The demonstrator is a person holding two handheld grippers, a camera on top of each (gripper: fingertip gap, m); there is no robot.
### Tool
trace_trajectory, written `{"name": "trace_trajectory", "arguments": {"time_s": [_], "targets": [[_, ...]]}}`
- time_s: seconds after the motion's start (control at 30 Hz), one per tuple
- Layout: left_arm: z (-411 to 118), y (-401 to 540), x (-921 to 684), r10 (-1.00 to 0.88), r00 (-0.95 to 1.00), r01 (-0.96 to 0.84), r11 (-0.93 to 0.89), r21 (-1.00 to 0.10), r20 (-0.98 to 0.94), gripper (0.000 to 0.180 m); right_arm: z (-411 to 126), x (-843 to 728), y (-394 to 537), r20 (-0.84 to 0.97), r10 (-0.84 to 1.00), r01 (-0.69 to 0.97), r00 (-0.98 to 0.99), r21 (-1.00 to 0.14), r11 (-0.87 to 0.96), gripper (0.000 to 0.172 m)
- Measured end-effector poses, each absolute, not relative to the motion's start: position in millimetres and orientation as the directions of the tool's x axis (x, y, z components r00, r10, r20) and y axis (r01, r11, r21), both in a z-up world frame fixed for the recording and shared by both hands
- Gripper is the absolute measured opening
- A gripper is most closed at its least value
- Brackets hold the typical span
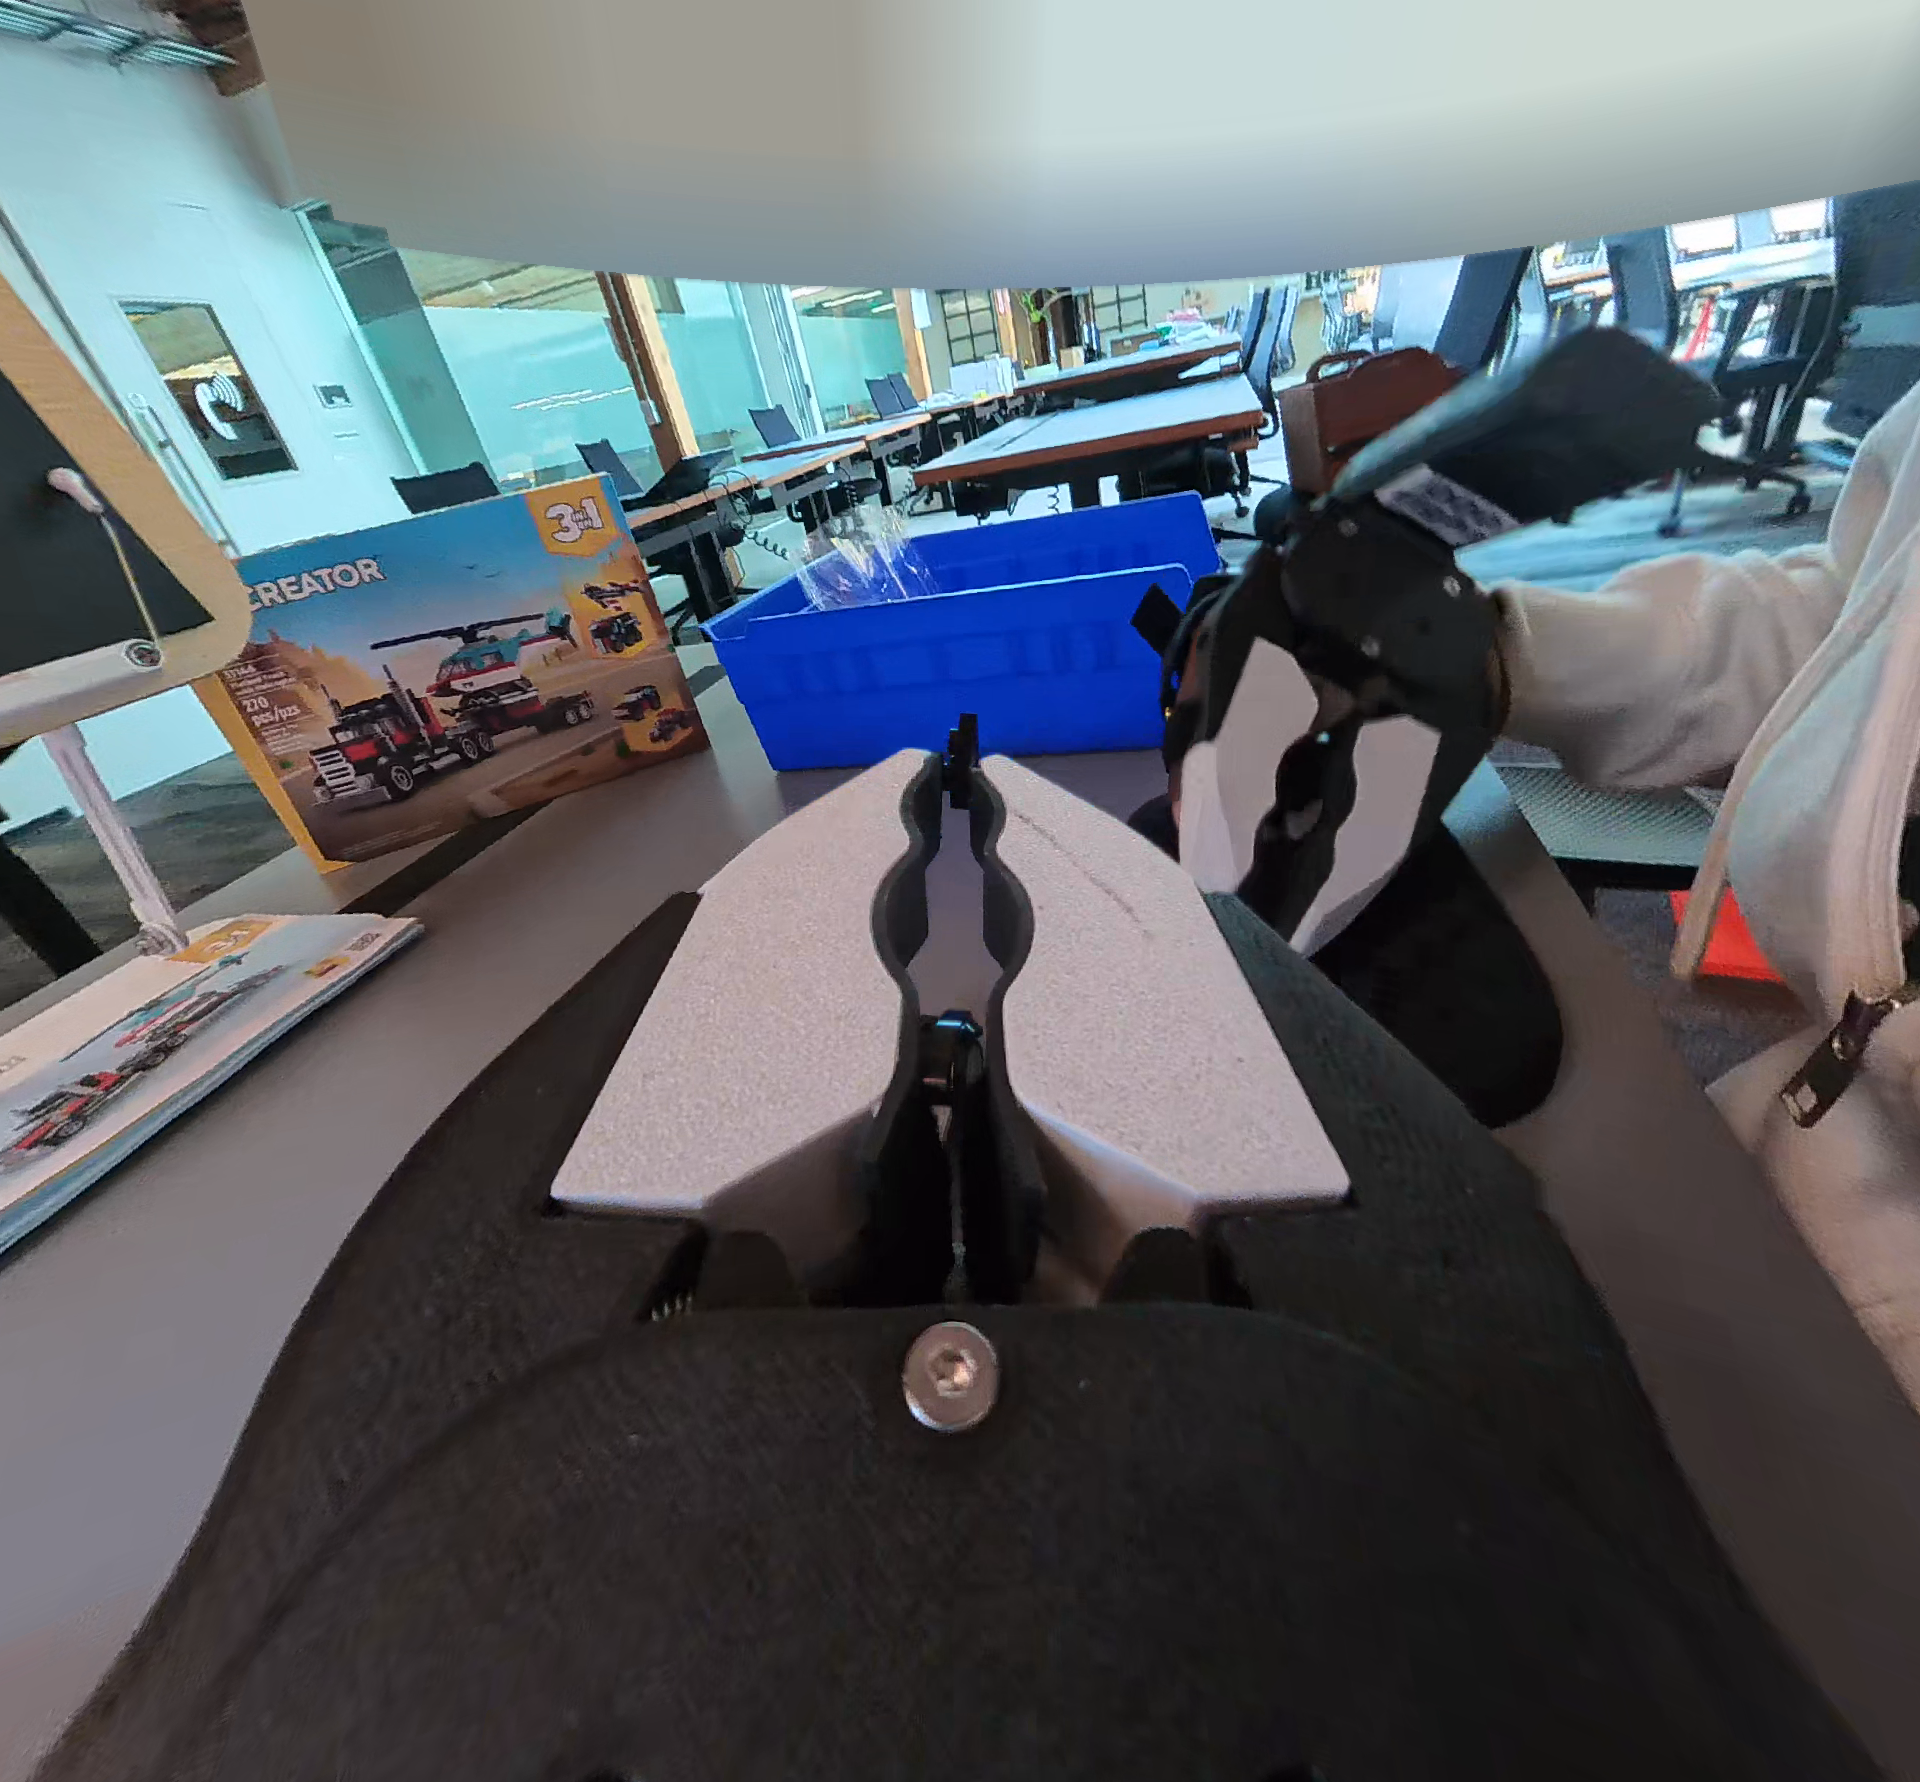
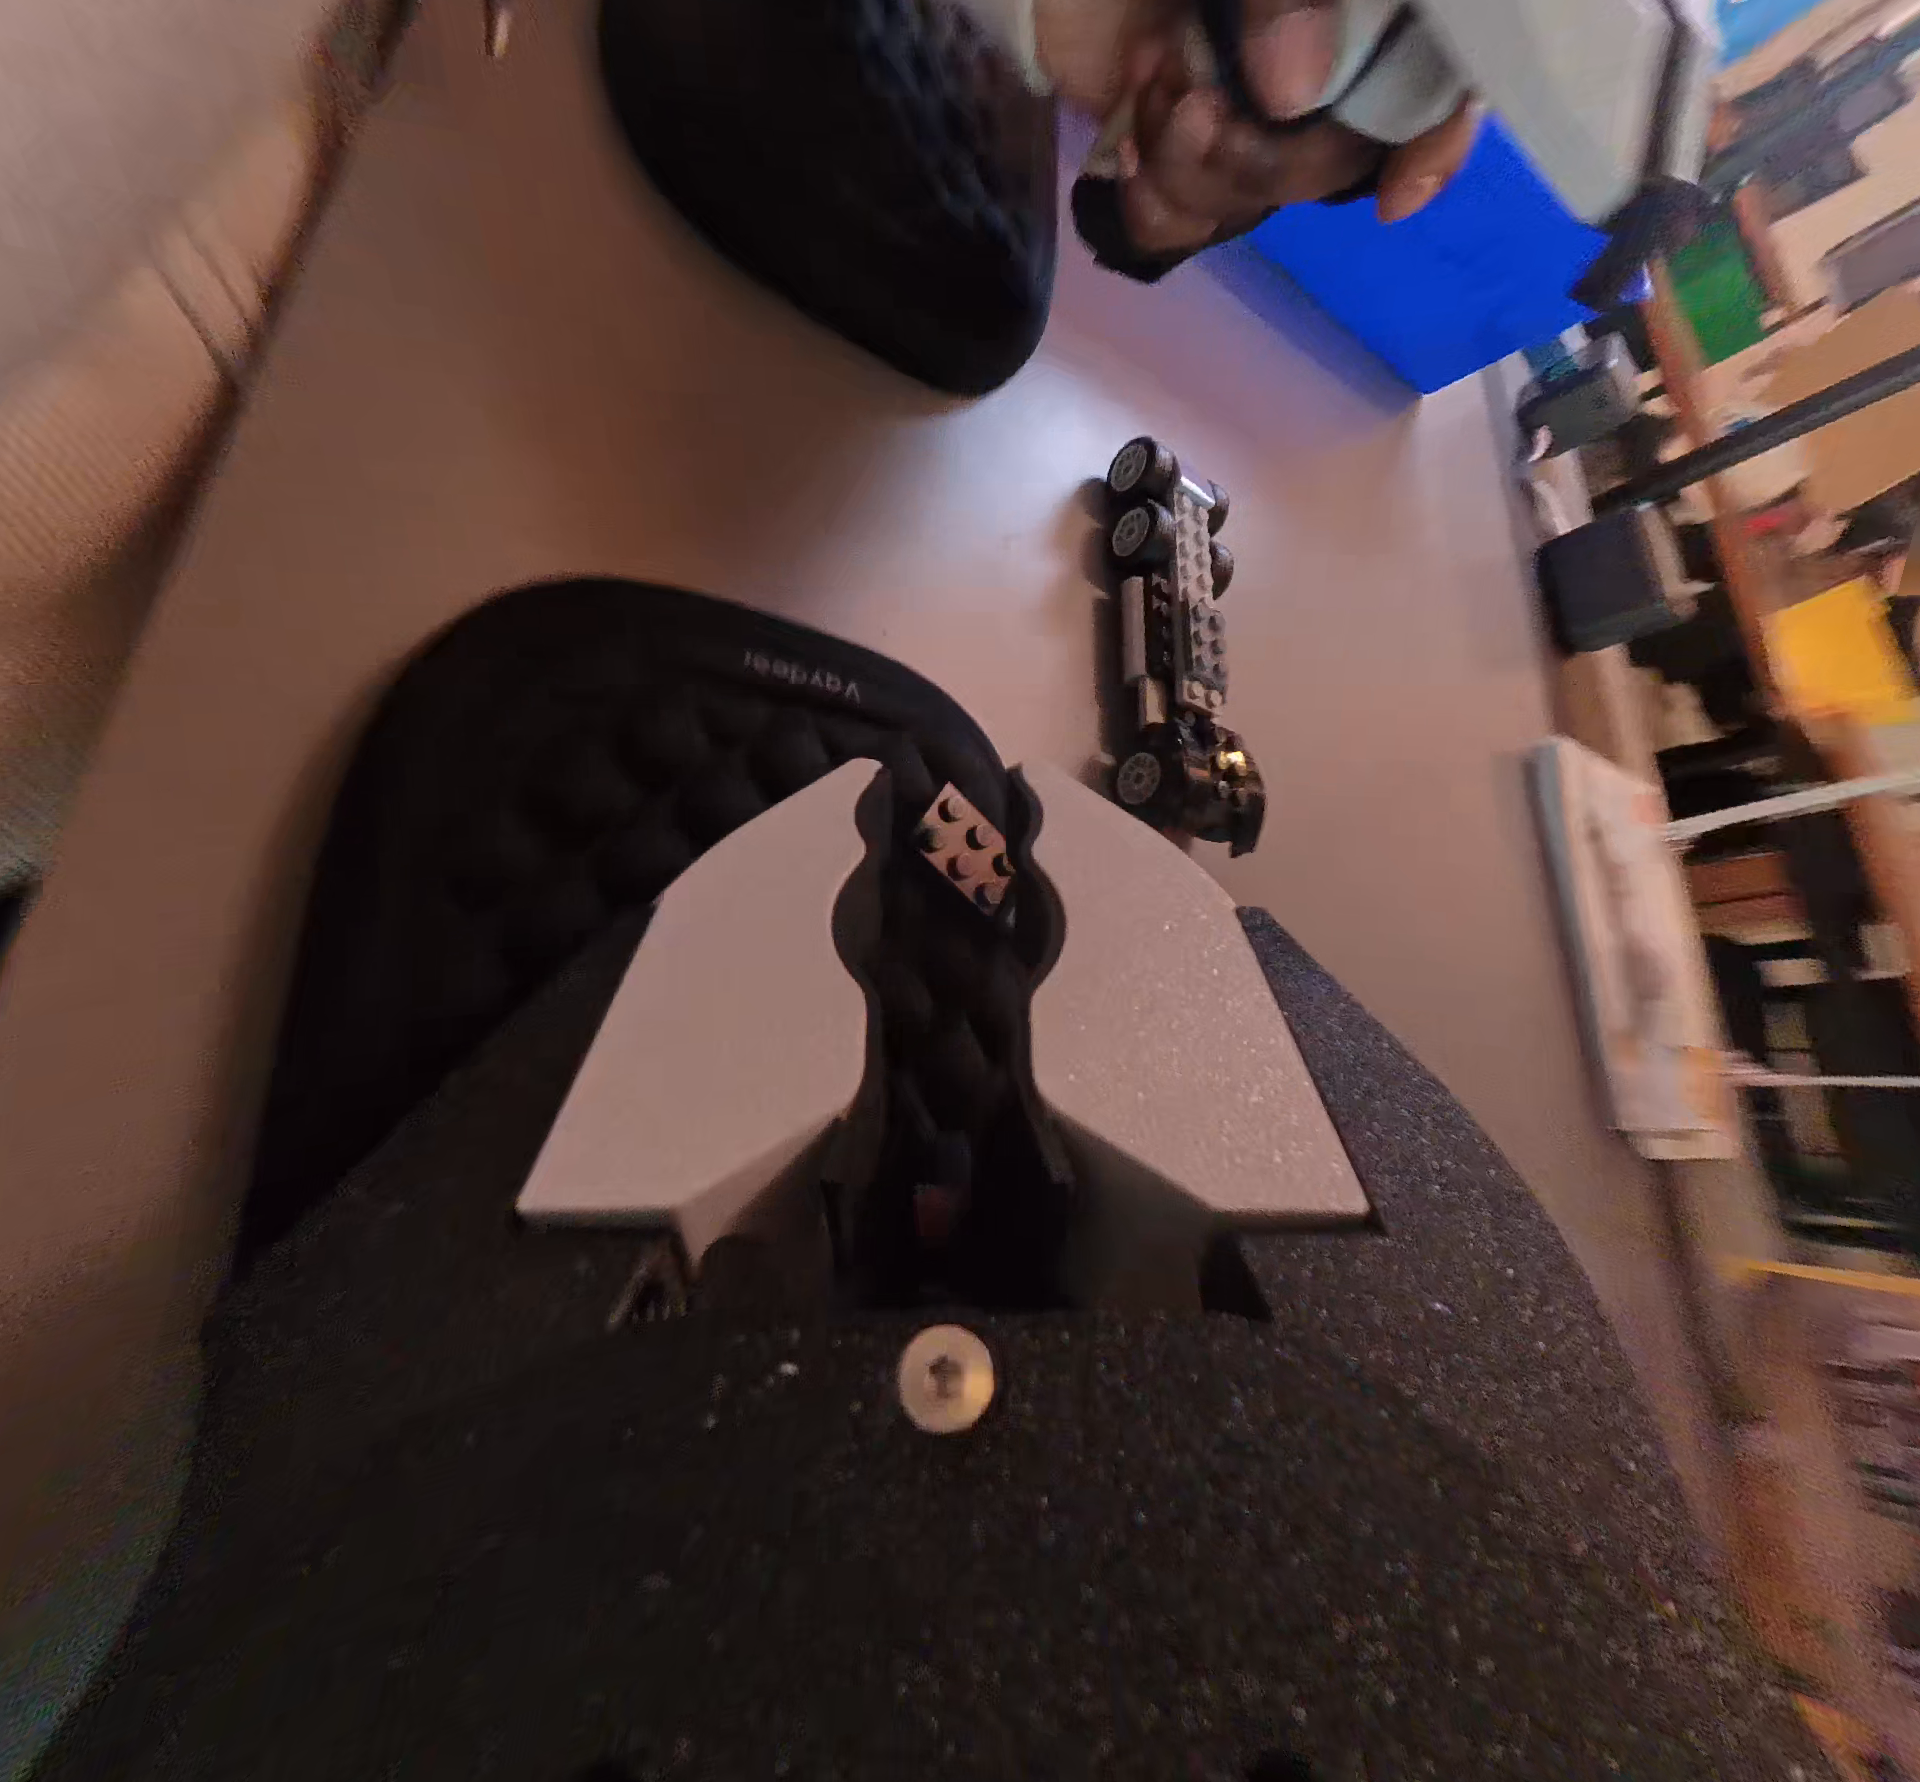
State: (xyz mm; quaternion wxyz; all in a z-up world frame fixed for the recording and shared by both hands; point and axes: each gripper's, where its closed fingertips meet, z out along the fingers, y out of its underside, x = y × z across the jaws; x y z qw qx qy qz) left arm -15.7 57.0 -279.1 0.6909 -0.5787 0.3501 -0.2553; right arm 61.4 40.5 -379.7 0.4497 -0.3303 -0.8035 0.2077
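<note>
While the left gripper [image 1: 961, 776] hovers low over the grey table [image 1: 582, 859], its fingertips pinch a small black brick piece [image 1: 964, 753]. Beyond it a blue bin [image 1: 987, 652] stands toward the far edge, a toy set box [image 1: 447, 672] upright to its left and an open instruction booklet [image 1: 187, 1015] near the left edge. The right gripper [image 1: 1262, 797] shows at the right, above a black wrist pad [image 1: 1455, 984].

From the right wrist view, the right gripper [image 2: 951, 844] has its jaws partly apart around a grey studded plate [image 2: 966, 849] lying aslant over a black pad [image 2: 582, 776]; whether the pads press it, I cannot tell. A half-built brick truck chassis [image 2: 1174, 631] lies on the table just beyond.
</note>
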Motion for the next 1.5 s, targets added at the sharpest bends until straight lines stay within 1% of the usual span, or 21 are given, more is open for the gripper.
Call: {"name": "trace_trajectory", "arguments": {"time_s": [0.03,0.1,0.2,0.23,0.3,0.43,0.5,0.63,0.67,0.73,0.8,0.83,0.9,0.97,1.0,1.07,1.13,1.27,1.33,1.43,1.5], "targets": [[-280.7,56.8,-14.3,-0.758,0.621,-0.066,0.201,-0.977,-0.198,0.005,-373.2,62.2,40.4,0.515,0.778,0.337,-0.359,-0.706,0.623,0.027],[-282.8,54.9,-10.3,-0.764,0.607,-0.089,0.212,-0.973,-0.221,0.005,-354.5,58.4,44.4,0.406,0.865,0.29,-0.294,-0.825,0.485,0.031],[-284.6,50.3,-3.3,-0.777,0.577,-0.103,0.235,-0.967,-0.25,0.004,-316.8,39.2,58.0,0.344,0.933,0.154,-0.108,-0.921,0.358,0.025],[-285.0,49.1,-1.5,-0.782,0.569,-0.104,0.238,-0.966,-0.254,0.005,-308.8,32.2,52.9,0.322,0.94,0.106,-0.111,-0.937,0.333,0.024],[-286.1,47.4,1.1,-0.792,0.554,-0.103,0.239,-0.966,-0.255,0.004,-300.4,18.2,43.6,0.298,0.946,0.063,-0.131,-0.949,0.308,0.023],[-286.9,43.3,4.9,-0.807,0.529,-0.104,0.244,-0.964,-0.261,0.005,-289.8,3.4,41.9,0.33,0.936,0.011,-0.122,-0.943,0.334,0.013],[-287.2,41.2,6.9,-0.814,0.517,-0.103,0.246,-0.964,-0.263,0.005,-290.1,1.5,43.2,0.338,0.933,0.02,-0.127,-0.939,0.343,0.006],[-288.0,38.5,10.6,-0.83,0.498,-0.091,0.238,-0.967,-0.251,0.005,-286.0,9.5,42.6,0.374,0.919,0.014,-0.127,-0.925,0.379,0.004],[-289.0,39.2,11.0,-0.831,0.5,-0.091,0.23,-0.969,-0.244,0.008,-283.1,14.8,48.9,0.39,0.917,0.025,-0.089,-0.919,0.393,0.004],[-292.1,43.0,9.9,-0.82,0.518,-0.112,0.216,-0.97,-0.243,0.013,-277.0,36.7,77.9,0.448,0.892,0.12,0.05,-0.89,0.44,0.004],[-294.2,45.4,9.1,-0.811,0.53,-0.129,0.21,-0.969,-0.246,0.016,-261.9,81.8,125.0,0.523,0.801,0.268,0.292,-0.848,0.457,0.004],[-294.9,45.6,9.4,-0.811,0.531,-0.134,0.208,-0.969,-0.247,0.016,-254.6,113.9,149.7,0.562,0.714,0.364,0.418,-0.824,0.435,0.004],[-298.6,46.7,10.5,-0.81,0.53,-0.156,0.199,-0.967,-0.253,0.016,-244.5,186.7,189.6,0.62,0.49,0.536,0.612,-0.781,0.319,0.004],[-305.4,48.9,11.8,-0.804,0.53,-0.201,0.189,-0.961,-0.269,0.017,-251.0,247.1,212.4,0.623,0.347,0.617,0.701,-0.774,0.143,0.004],[-308.1,49.0,13.1,-0.802,0.525,-0.222,0.193,-0.956,-0.284,0.017,-263.8,264.9,218.6,0.602,0.354,0.628,0.716,-0.777,0.051,0.005],[-311.3,48.1,16.0,-0.801,0.513,-0.249,0.207,-0.946,-0.31,0.018,-292.5,283.7,225.5,0.519,0.413,0.606,0.748,-0.788,-0.106,0.016],[-313.3,47.9,17.2,-0.801,0.507,-0.26,0.211,-0.942,-0.319,0.018,-305.5,291.5,229.1,0.453,0.43,0.562,0.781,-0.809,-0.169,0.022],[-313.0,50.8,14.2,-0.798,0.523,-0.244,0.195,-0.95,-0.298,0.018,-294.6,290.1,228.9,0.398,0.425,0.489,0.813,-0.863,-0.126,0.024],[-312.0,51.3,13.3,-0.801,0.528,-0.229,0.186,-0.955,-0.283,0.018,-277.4,276.8,222.1,0.388,0.441,0.452,0.809,-0.891,-0.046,0.024],[-314.2,51.5,14.2,-0.804,0.524,-0.237,0.178,-0.955,-0.28,0.019,-259.2,211.5,188.4,0.334,0.674,0.363,0.659,-0.926,0.104,0.021],[-316.4,51.2,15.5,-0.806,0.518,-0.251,0.178,-0.951,-0.287,0.019,-263.1,157.4,151.9,0.24,0.867,0.294,0.437,-0.949,0.114,0.021]]}}
